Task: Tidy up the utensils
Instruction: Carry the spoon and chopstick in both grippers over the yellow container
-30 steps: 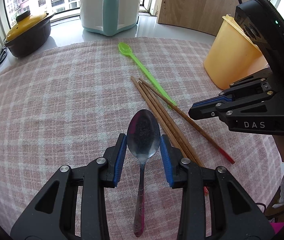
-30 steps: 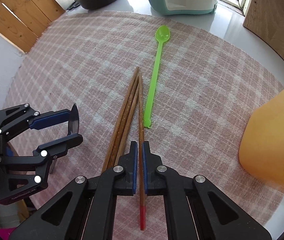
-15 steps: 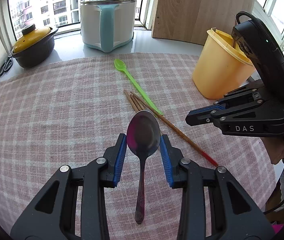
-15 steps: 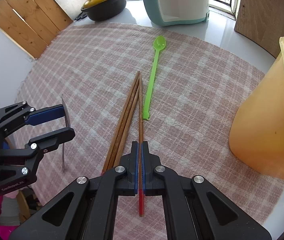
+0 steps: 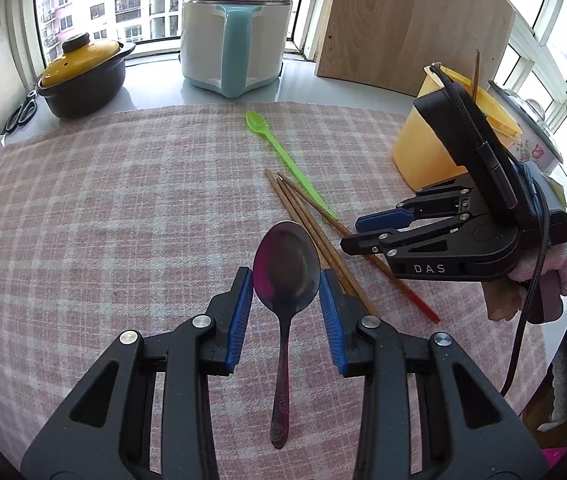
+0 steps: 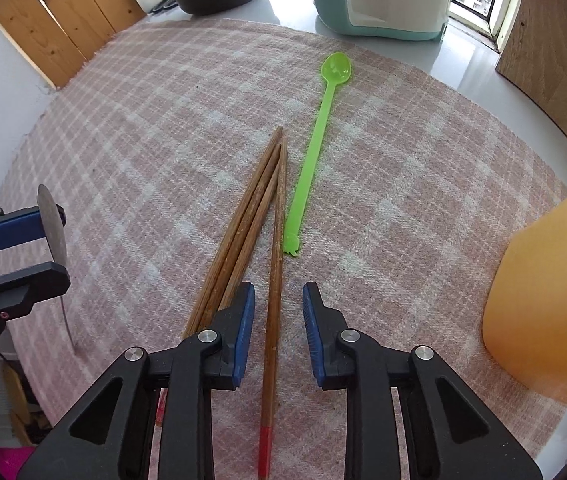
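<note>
My left gripper (image 5: 286, 280) is shut on a metal spoon (image 5: 286, 276), gripped at the bowl and lifted above the cloth; its handle hangs toward the camera. It also shows in the right wrist view (image 6: 52, 226). My right gripper (image 6: 278, 300) is open, its jaws either side of a red-tipped wooden chopstick (image 6: 274, 280) that lies on the cloth. More chopsticks (image 6: 239, 236) lie just left of it. A green plastic spoon (image 6: 315, 148) lies to their right. The yellow utensil holder (image 5: 439, 140) stands at the right with a chopstick in it.
A pink checked cloth (image 5: 103, 208) covers the round table. A white and teal cooker (image 5: 235, 40) and a black pot with a yellow lid (image 5: 83, 72) stand on the sill behind. Scissors (image 5: 21, 110) lie at the far left. Wooden boards stand at the back right.
My right gripper has opened and let go of the red-tipped chopstick, which now lies on the cloth. My left gripper has lifted the spoon higher.
</note>
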Demonstrator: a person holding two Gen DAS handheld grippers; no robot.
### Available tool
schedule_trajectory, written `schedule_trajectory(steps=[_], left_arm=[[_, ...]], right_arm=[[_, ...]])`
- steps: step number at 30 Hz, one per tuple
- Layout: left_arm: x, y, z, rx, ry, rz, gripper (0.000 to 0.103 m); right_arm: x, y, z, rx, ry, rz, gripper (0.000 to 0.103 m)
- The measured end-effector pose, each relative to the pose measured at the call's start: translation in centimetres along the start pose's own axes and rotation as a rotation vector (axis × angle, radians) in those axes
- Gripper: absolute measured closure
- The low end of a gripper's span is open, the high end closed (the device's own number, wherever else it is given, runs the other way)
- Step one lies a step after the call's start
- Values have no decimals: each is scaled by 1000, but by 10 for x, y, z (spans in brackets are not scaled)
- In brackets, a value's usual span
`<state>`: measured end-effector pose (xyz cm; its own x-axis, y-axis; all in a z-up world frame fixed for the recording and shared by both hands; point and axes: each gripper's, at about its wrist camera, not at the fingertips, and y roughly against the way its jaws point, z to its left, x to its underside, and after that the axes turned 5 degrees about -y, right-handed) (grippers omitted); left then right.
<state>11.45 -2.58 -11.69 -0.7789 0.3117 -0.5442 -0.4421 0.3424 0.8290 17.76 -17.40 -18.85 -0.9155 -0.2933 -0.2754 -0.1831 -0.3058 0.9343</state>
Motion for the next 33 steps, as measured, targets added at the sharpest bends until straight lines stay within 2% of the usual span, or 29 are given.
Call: schedule_trajectory(steps=[8, 10, 12, 18, 33], left_arm=[[1, -5, 3, 9, 4, 7, 69], [1, -6, 4, 10, 4, 9, 69], [1, -6, 5, 11, 6, 9, 69], [-3, 3, 4, 13, 9, -14, 69], [-33, 37, -29, 22, -44, -105, 69]], right_arm=[[-1, -2, 9, 58, 50, -3, 82], [-3, -4, 16, 104, 84, -6, 97], [-5, -5, 19, 110, 91, 3, 98], [1, 11, 12, 62, 34, -24, 98], [24, 100, -13, 23, -29, -192, 98]])
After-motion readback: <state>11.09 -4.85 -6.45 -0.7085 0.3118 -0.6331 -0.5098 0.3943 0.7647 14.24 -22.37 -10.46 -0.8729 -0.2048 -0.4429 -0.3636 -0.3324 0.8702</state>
